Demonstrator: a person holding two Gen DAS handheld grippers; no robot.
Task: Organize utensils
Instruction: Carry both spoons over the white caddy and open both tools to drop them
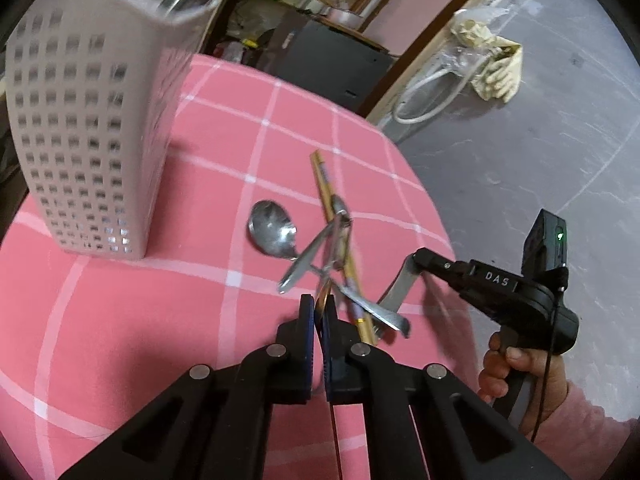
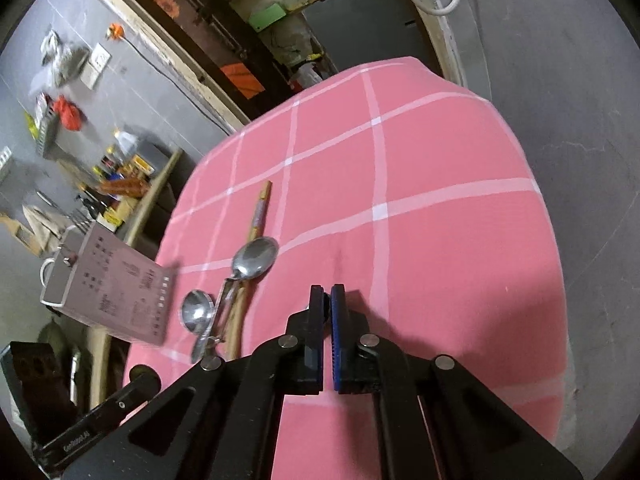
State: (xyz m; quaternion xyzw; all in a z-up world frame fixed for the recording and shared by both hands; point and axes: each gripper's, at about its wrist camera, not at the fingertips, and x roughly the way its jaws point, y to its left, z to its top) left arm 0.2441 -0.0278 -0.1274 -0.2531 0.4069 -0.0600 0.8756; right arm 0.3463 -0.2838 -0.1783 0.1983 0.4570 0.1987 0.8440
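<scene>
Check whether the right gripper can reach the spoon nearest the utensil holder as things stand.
Probably yes, once opened. The right gripper has its jaws shut and empty over bare cloth; the spoon lies with its bowl uncovered to the left, beside the holder. The left gripper, close by, may crowd it.

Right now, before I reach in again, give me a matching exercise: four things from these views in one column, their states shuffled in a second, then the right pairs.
Things:
1. utensil holder
2. round spoon
3. left gripper
4. right gripper

States:
A. shut, nothing between the pads
B. standing upright on the pink checked cloth
C. shut on a thin chopstick
D. lying on the cloth, outside the holder

Pairs: 1-B, 2-D, 3-C, 4-A.
</scene>
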